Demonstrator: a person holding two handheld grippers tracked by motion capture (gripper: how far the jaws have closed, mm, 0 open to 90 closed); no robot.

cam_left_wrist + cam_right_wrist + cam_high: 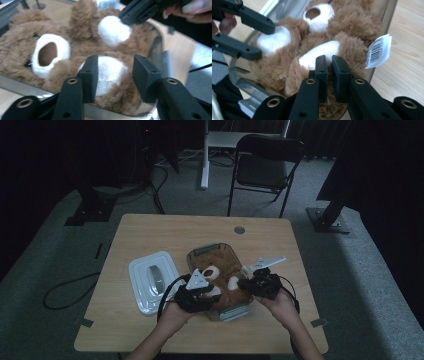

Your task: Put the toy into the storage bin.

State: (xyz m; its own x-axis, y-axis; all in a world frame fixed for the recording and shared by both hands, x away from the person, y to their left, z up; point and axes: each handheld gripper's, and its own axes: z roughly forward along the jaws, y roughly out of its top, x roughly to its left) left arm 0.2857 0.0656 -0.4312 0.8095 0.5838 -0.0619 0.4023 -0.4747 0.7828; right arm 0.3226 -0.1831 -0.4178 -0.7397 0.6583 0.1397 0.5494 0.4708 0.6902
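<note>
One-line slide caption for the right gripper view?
Right gripper pinches the teddy bear's leg inside the clear container.

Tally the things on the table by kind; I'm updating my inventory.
Teddy bear: 1
Clear container: 1
Container lid: 1
Hand-held grippers, left gripper and right gripper: 2
Total: 5

High view is dim and soft: table (150, 235) is the one lit patch, floor grey, room edges near black (chair (265, 162) barely reads). Low res, detail muddy around the bear (220, 270). Left gripper view is much brighter, fur sharp-ish at centre, but top right is motion-smeared and the tray (160, 50) rim blurs. Right gripper view is bright, w/ the tag (378, 51) washed near white; near jaws slightly soft, bottom-left corner dark.
</note>
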